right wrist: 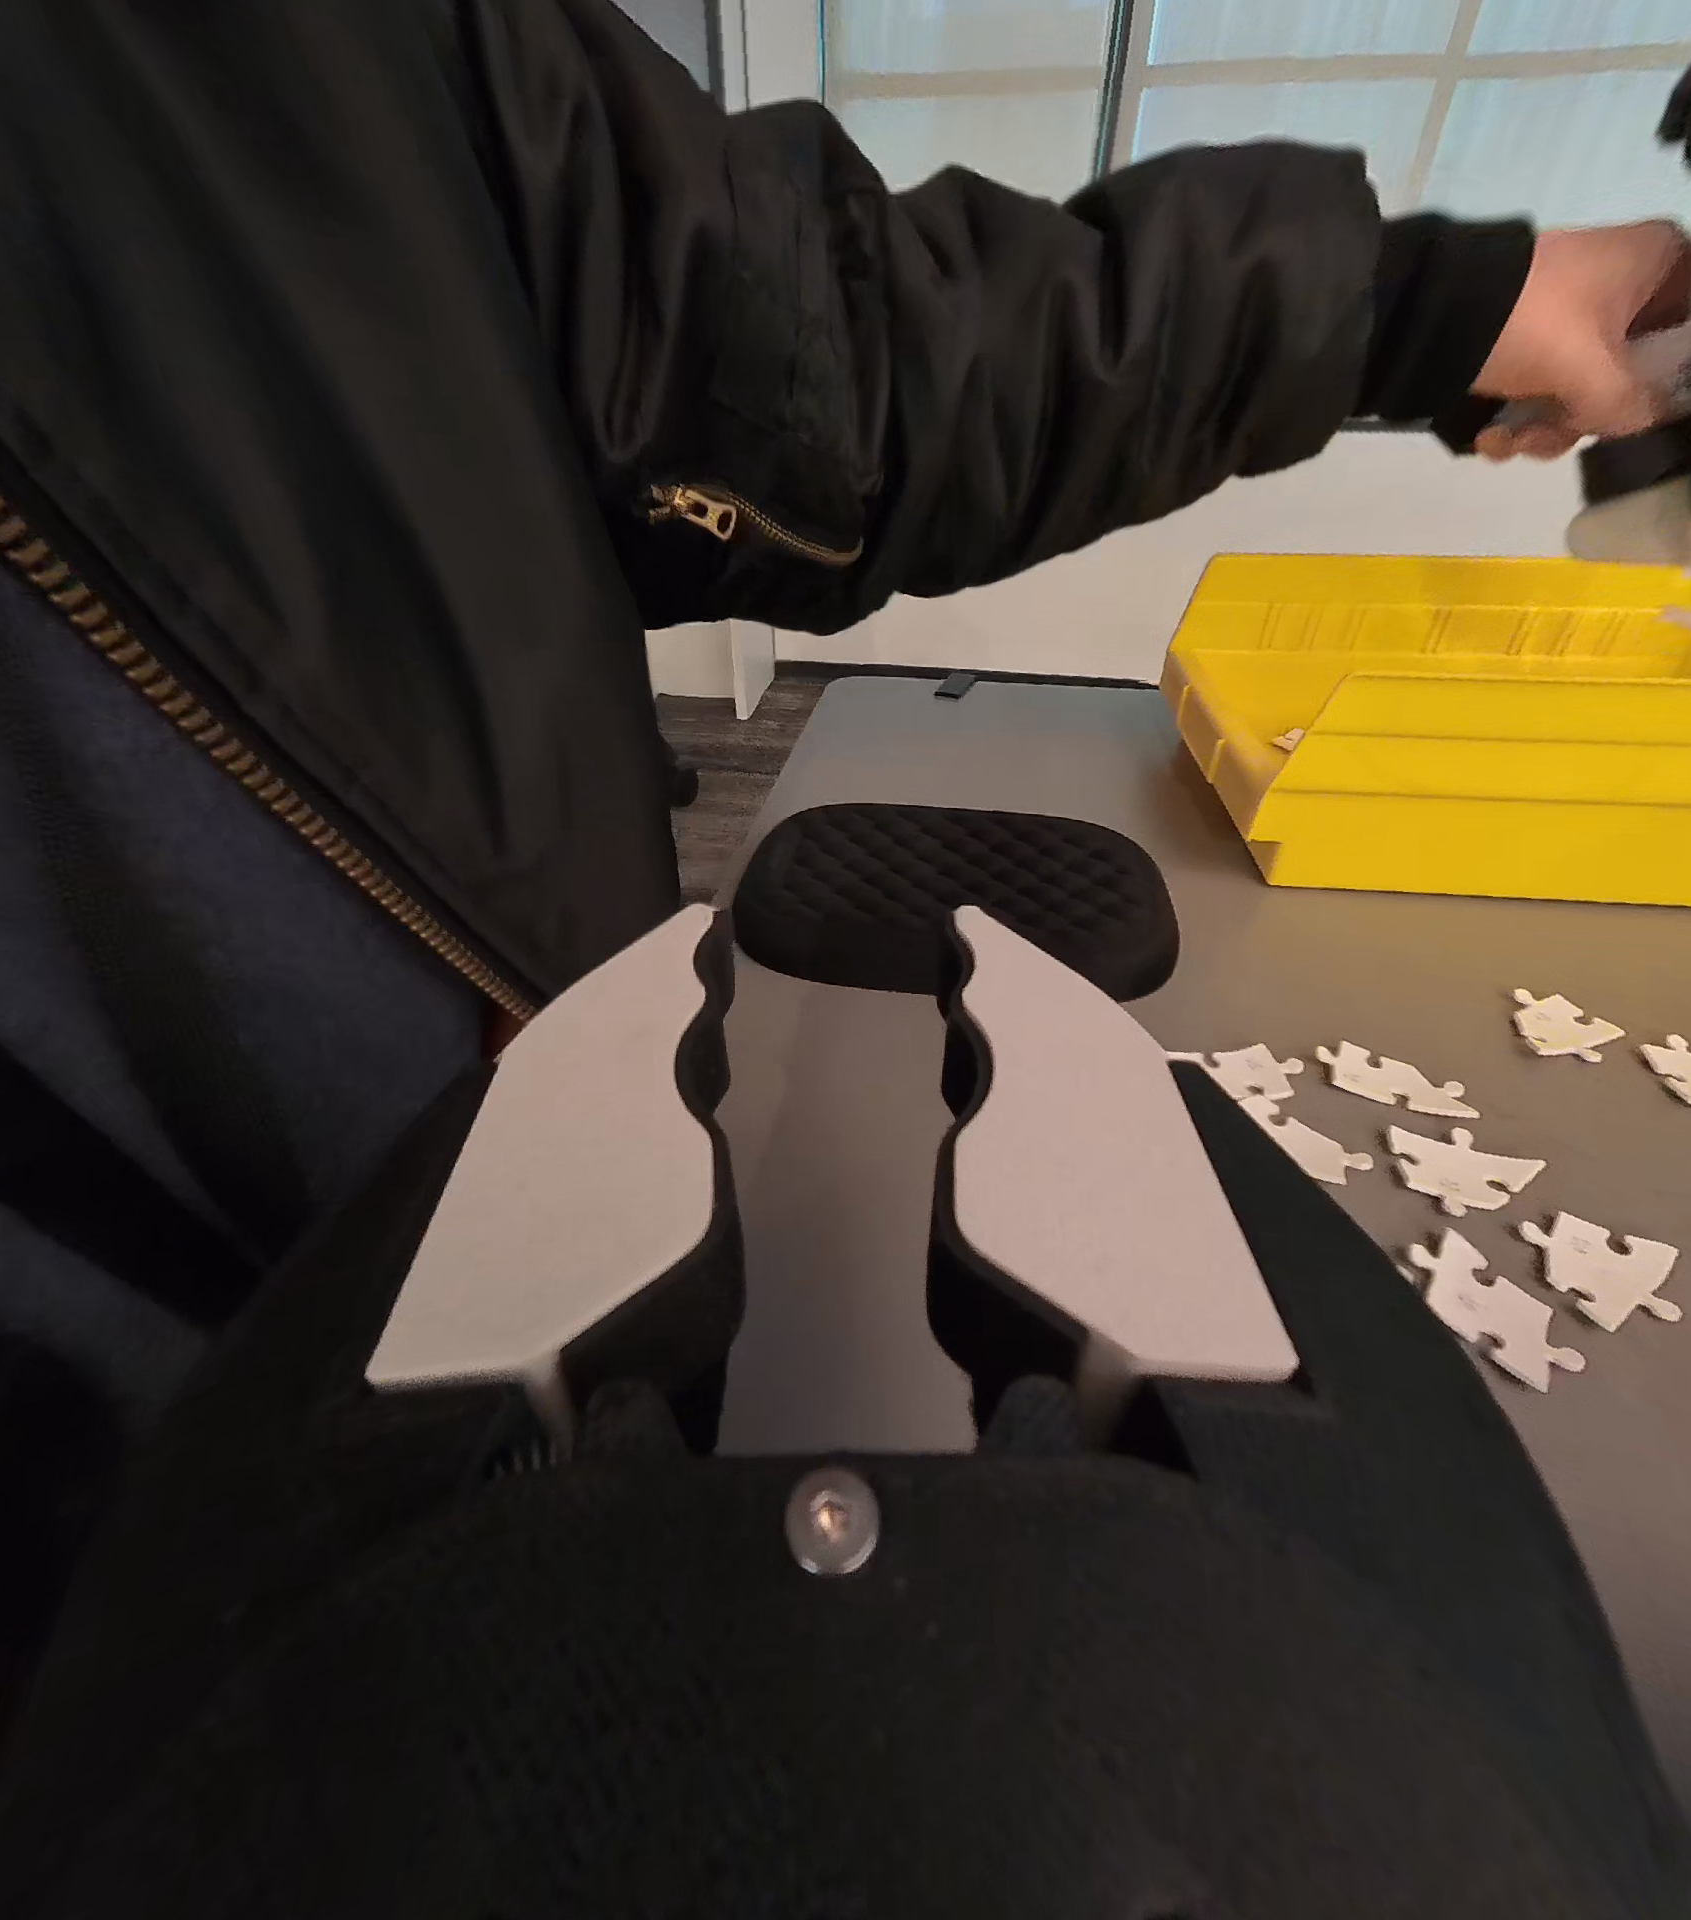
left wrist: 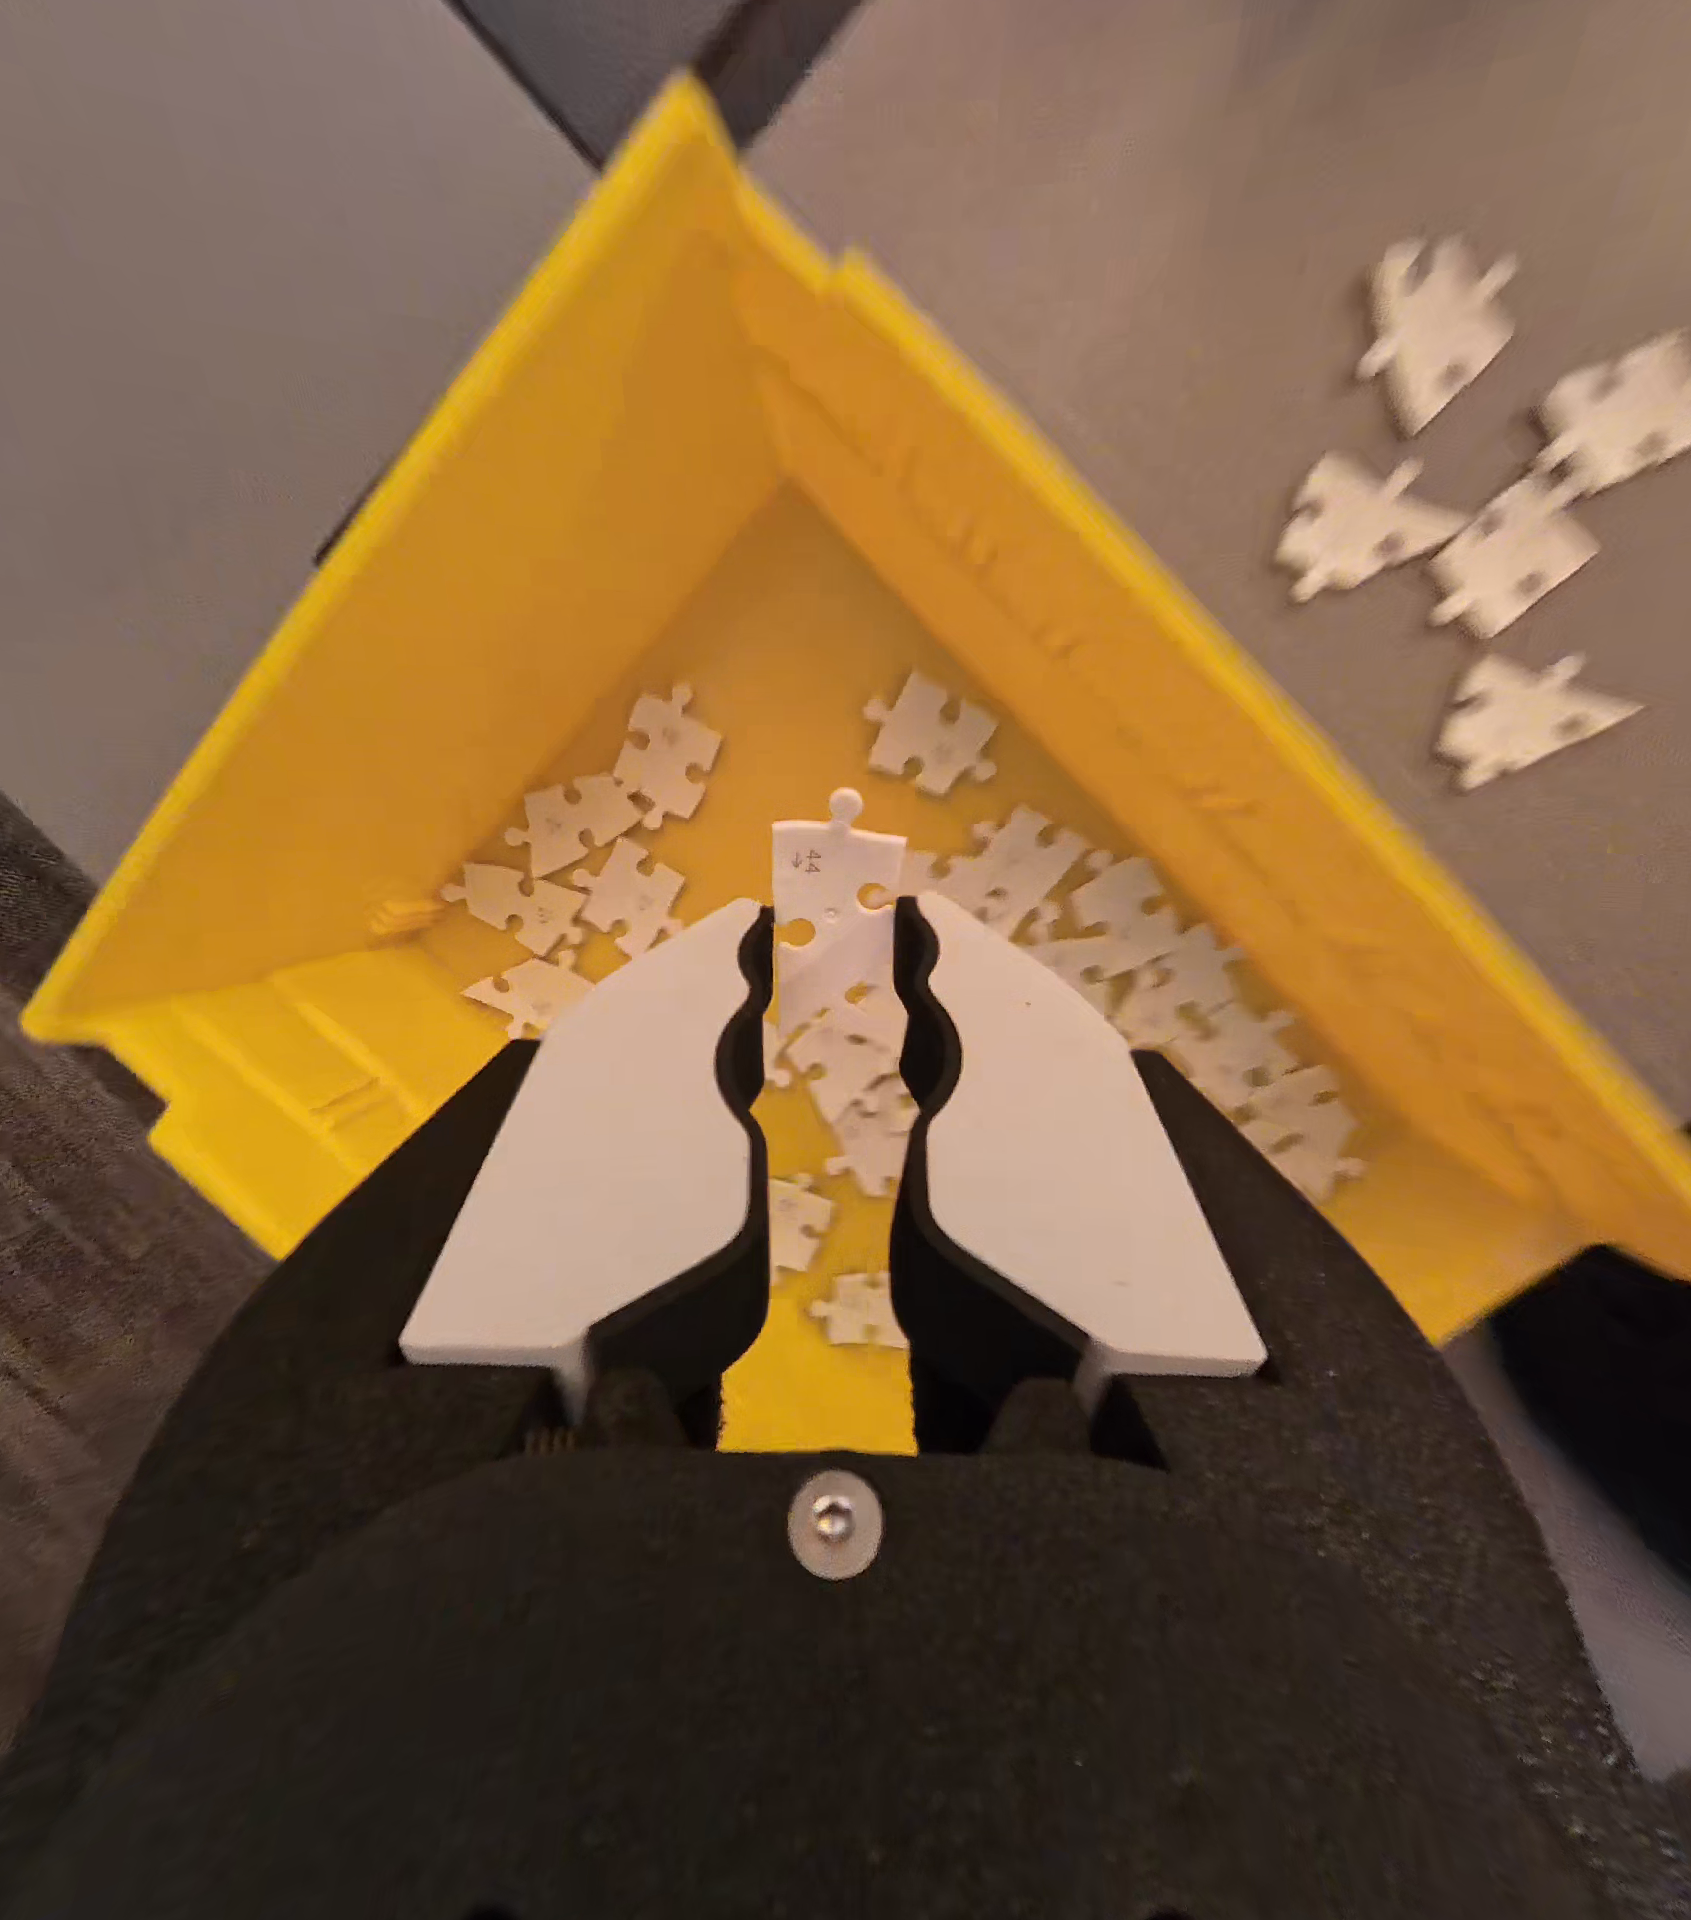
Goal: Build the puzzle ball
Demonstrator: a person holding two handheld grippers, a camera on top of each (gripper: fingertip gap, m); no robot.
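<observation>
Left gripper (left wrist: 828, 914) above a yellow bin (left wrist: 529, 582), fingers narrowed onto a single white puzzle piece (left wrist: 833, 883); piece pinched by its lower part at the fingertips (left wrist: 716, 935), held upright, long axis running straight ahead along the fingers, one round tab at the far end. Loose pieces in the bin (left wrist: 1121, 935) directly beyond and beneath the fingers, not touching the held one. Sorted pieces on the grey table (left wrist: 1506, 520) off to the right of the fingers, well apart from the bin, blurred. Right gripper (right wrist: 833, 925) empty, fingers set wide, pointing over the table edge toward a black quilted pad (right wrist: 955, 894) just ahead of the tips; laid-out pieces (right wrist: 1464, 1164) to the right of its fingers, near. Person's sleeve (right wrist: 1028, 343) stretching across to the far gripper over the bin. Probable step: carrying the held piece out of the bin to the laid-out group; move likely rightward from the left fingers, the left being the loaded hand, the right the nearer to the group. No assembled ball visible; task judged early
</observation>
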